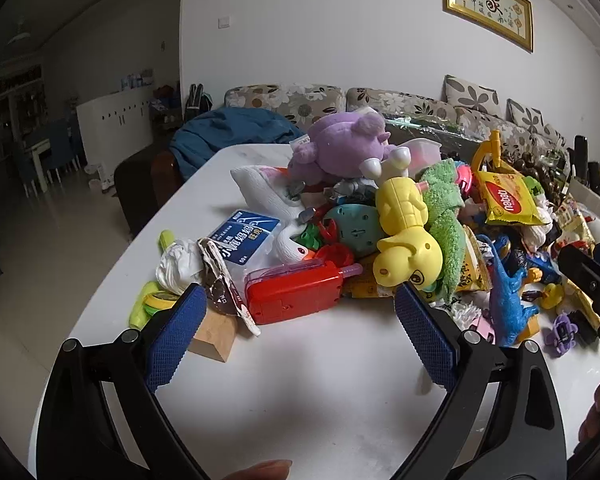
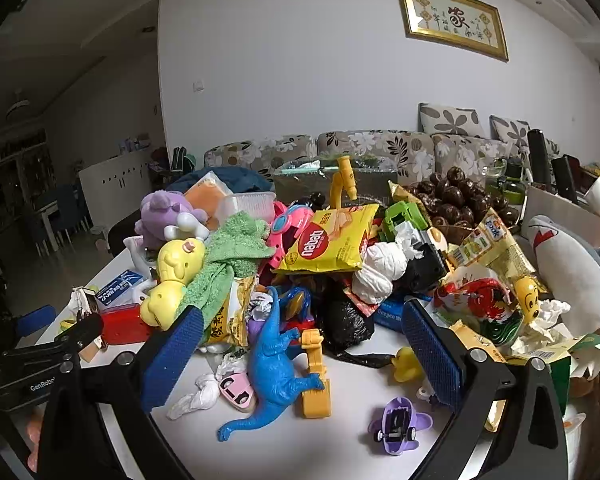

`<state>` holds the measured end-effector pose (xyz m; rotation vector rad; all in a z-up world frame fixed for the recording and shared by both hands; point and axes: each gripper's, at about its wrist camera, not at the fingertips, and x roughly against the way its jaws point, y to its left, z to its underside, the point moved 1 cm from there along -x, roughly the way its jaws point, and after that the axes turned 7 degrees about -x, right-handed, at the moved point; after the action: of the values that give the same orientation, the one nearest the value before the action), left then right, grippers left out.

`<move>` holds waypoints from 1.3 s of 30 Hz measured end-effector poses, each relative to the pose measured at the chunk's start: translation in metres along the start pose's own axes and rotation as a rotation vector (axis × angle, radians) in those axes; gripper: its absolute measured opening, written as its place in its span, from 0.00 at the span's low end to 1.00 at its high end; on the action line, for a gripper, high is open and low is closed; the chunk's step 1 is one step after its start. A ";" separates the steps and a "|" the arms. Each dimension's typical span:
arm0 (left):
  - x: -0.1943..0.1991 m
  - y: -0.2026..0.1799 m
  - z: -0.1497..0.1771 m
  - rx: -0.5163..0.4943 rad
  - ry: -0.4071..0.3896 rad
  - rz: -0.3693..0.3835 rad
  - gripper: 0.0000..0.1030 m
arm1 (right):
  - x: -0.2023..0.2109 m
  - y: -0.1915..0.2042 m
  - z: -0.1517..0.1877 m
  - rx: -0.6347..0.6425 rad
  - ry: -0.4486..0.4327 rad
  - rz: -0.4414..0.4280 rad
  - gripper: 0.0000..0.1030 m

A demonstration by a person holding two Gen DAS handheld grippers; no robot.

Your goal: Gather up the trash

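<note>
I hold my left gripper (image 1: 296, 300) and right gripper (image 2: 302, 322) low over the counter (image 1: 300, 380), jaws wide apart and empty, I think to choose among the pile. The trash lies mixed with toys: a crumpled white tissue (image 1: 178, 266) at ten o'clock of my left jaws, a yellow wafer wrapper (image 2: 328, 240) at twelve o'clock of my right.

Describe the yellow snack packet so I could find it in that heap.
On the white table, look at the top of the toy pile. The yellow wafer packet lies there, right of the green towel. Its red oval logo sets it apart.
</note>
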<state>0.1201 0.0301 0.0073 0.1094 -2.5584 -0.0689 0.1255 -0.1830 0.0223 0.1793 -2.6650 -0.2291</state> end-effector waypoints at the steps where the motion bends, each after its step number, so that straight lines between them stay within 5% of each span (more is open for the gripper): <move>1: 0.000 0.000 0.000 0.001 0.000 0.004 0.90 | -0.001 0.000 0.000 -0.003 0.003 -0.001 0.95; 39: -0.001 0.002 0.000 0.021 0.005 0.021 0.90 | -0.014 0.005 0.010 0.032 0.059 0.019 0.95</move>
<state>0.1202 0.0317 0.0068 0.0904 -2.5551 -0.0338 0.1328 -0.1748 0.0083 0.1681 -2.6112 -0.1728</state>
